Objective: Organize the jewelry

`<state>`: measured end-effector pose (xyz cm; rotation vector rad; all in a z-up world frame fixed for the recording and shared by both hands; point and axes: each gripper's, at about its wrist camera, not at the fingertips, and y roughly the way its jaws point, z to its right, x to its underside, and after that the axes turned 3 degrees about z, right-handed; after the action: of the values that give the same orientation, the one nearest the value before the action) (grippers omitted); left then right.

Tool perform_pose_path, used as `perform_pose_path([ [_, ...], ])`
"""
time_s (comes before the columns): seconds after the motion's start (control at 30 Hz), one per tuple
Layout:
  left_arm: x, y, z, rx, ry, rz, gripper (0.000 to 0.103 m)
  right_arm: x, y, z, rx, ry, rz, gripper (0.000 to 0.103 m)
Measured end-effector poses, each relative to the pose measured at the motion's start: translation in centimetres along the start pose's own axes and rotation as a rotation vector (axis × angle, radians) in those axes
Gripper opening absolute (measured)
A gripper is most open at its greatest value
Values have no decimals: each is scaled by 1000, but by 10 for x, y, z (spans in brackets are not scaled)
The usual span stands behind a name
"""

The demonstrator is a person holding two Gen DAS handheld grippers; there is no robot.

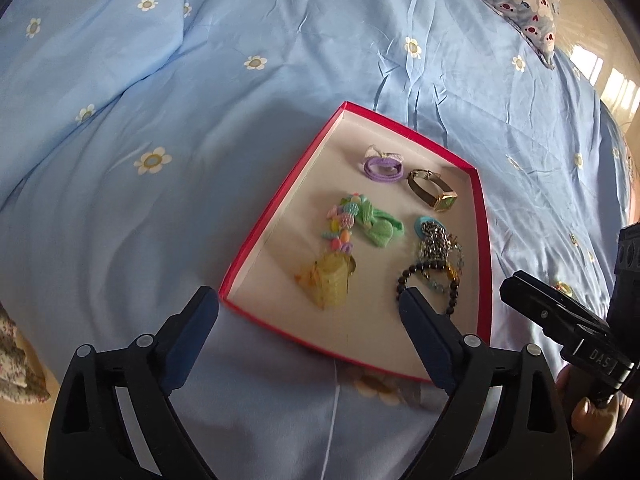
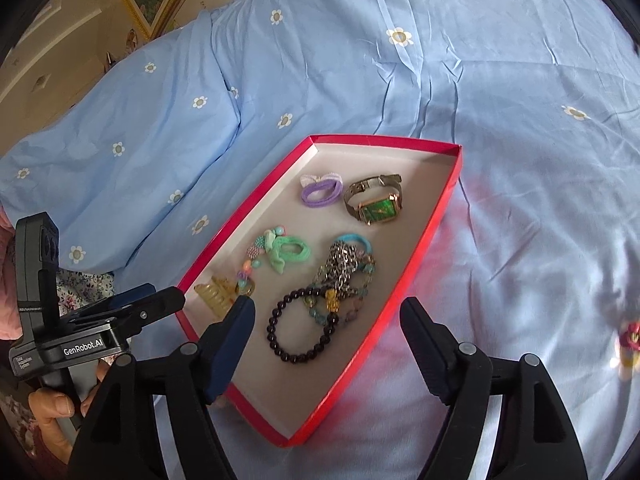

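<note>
Nearest my left camera, the left gripper point(image 1: 308, 304) has its fingers spread wide and holds nothing — one blue fingertip point(image 1: 206, 300) hangs over the sheet point(image 1: 120, 208) just outside the tray's near left corner, the other point(image 1: 412, 300) over the tray floor beside the black bead bracelet point(image 1: 430, 284); I cannot tell whether either touches anything. My right gripper point(image 2: 326, 312) is likewise wide open and empty, its left fingertip point(image 2: 244, 308) over the tray next to the amber clip point(image 2: 216, 290), its right one outside the red rim, above the sheet. The red tray point(image 2: 424, 256) lies flat on the blue flowered sheet, and nearly all the jewelry sits inside it. At the near end are the amber clip and the black bead bracelet, the bracelet lying against a tangle of chains point(image 2: 344, 268) and glass beads. Past those, a strand of pastel beads point(image 1: 340, 224) runs up to a green hair tie point(image 1: 376, 228), with a blue tie point(image 2: 354, 240) partly under the chains. Farther on — toward the far rim — a green-faced watch point(image 2: 378, 202) stands beside a purple hair tie point(image 2: 320, 190) with a pale bow. Out on the sheet, well right of the tray, lies one small red and yellow piece point(image 2: 630, 340), blurred.
</note>
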<state>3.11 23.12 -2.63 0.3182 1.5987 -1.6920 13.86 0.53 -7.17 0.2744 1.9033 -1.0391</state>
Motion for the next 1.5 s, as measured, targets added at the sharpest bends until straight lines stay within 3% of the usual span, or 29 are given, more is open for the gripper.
perform_pose_path([
  [0.43,35,-14,-9,2,-23,-17,93,27,-32,-5,27,-5,17,88],
  [0.73,21,-54,7,14,58,80,93,15,-56,-29,73,-101,-21,94],
  [0.83,12,-72,12,0,82,140,103,2,-78,-45,92,-164,22,99],
  [0.97,17,-79,17,-51,107,210,103,-3,-106,-59,77,-216,156,103],
  [1.1,31,-69,16,-70,103,220,103,16,-91,-60,157,-238,170,103],
  [1.5,54,-62,2,-62,69,213,103,53,-65,-50,197,-240,182,103],
])
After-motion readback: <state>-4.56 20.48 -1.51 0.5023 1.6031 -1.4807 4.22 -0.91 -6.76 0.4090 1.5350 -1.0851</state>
